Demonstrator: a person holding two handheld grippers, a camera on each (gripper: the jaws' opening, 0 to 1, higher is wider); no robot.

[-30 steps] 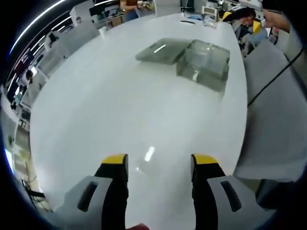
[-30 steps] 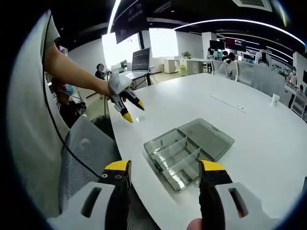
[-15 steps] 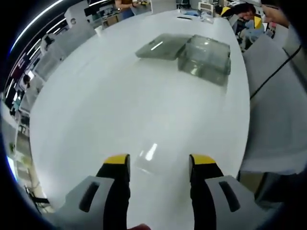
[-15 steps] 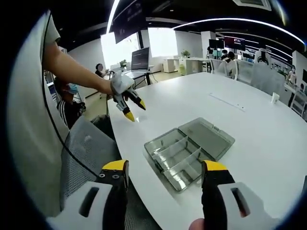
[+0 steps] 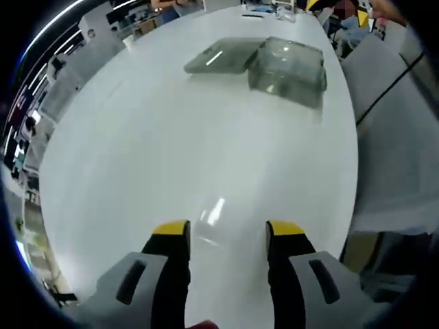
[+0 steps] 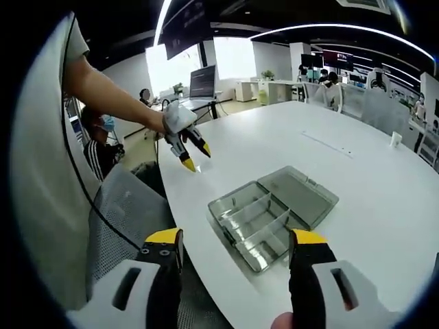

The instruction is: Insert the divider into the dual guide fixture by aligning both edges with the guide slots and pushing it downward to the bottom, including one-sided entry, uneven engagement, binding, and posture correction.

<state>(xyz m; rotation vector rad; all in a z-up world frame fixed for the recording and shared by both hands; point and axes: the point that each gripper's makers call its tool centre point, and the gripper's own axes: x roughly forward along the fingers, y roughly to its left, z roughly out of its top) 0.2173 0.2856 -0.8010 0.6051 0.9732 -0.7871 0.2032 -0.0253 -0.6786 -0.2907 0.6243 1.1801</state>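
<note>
A clear plastic organiser box stands open at the far side of the white table, its lid laid flat beside it. A faint transparent divider lies flat on the table just ahead of my left gripper, which is open and holds nothing. In the right gripper view the same box shows its inner compartments and lid. My right gripper hovers open above the box's near edge. The left gripper appears there too, held by a hand low over the table.
A grey mesh chair stands against the table edge below the person's arm, seen also as the chair on the right. A monitor and other desks with people are far behind. A white cup sits at the far right.
The left gripper has dropped lower and moved forward over the table, so the divider now lies close between its jaw tips. The right gripper has barely moved.
</note>
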